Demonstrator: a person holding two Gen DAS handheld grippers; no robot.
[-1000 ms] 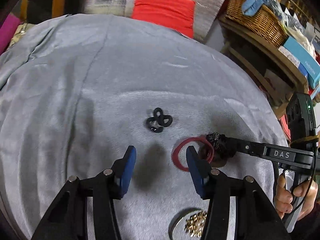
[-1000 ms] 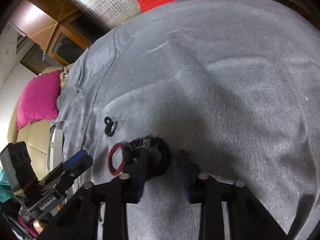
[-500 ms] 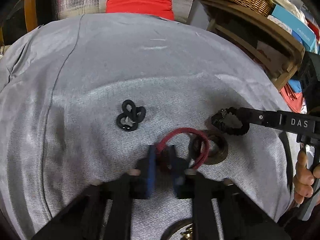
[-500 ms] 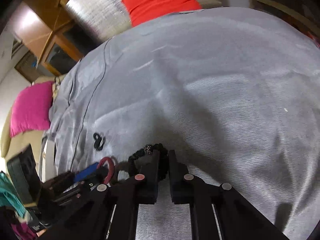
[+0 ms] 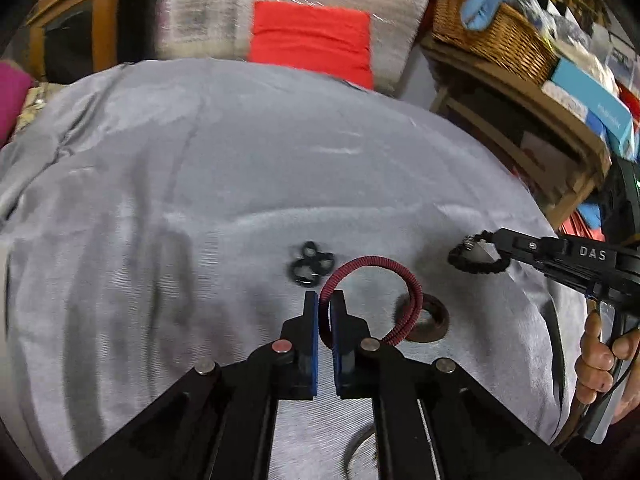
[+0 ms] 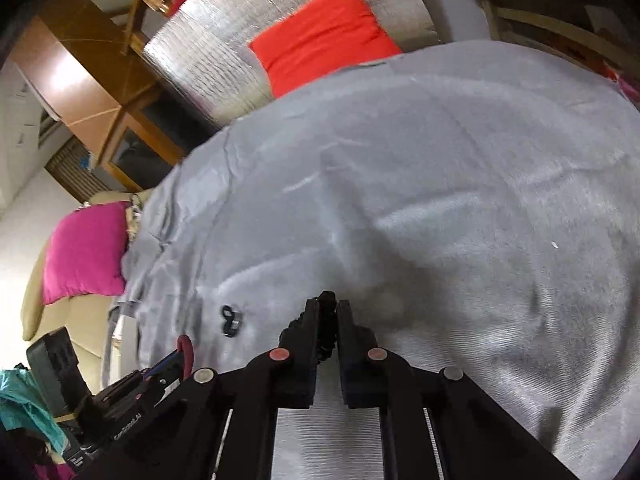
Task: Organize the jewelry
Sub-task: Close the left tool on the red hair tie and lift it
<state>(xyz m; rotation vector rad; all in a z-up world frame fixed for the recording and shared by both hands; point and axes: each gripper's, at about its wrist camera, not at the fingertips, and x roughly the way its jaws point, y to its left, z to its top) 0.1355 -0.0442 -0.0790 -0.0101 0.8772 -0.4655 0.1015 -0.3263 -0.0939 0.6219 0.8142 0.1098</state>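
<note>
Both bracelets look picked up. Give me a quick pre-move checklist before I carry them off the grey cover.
1. Left hand-held gripper shut on the red bracelet: ok, the cord is pinched between the blue pads.
2. Right hand-held gripper shut on the black beaded bracelet: ok.
3. Red bracelet lifted clear of the cover: cannot tell, its far loop hangs over the dark ring.
4. Dark ring free of the red loop: cannot tell.
5. Black knotted piece left alone on the grey cover: ok, apart from both grippers.
6. Destination dish in view: not ok, only a rim shows at the bottom edge.
</note>
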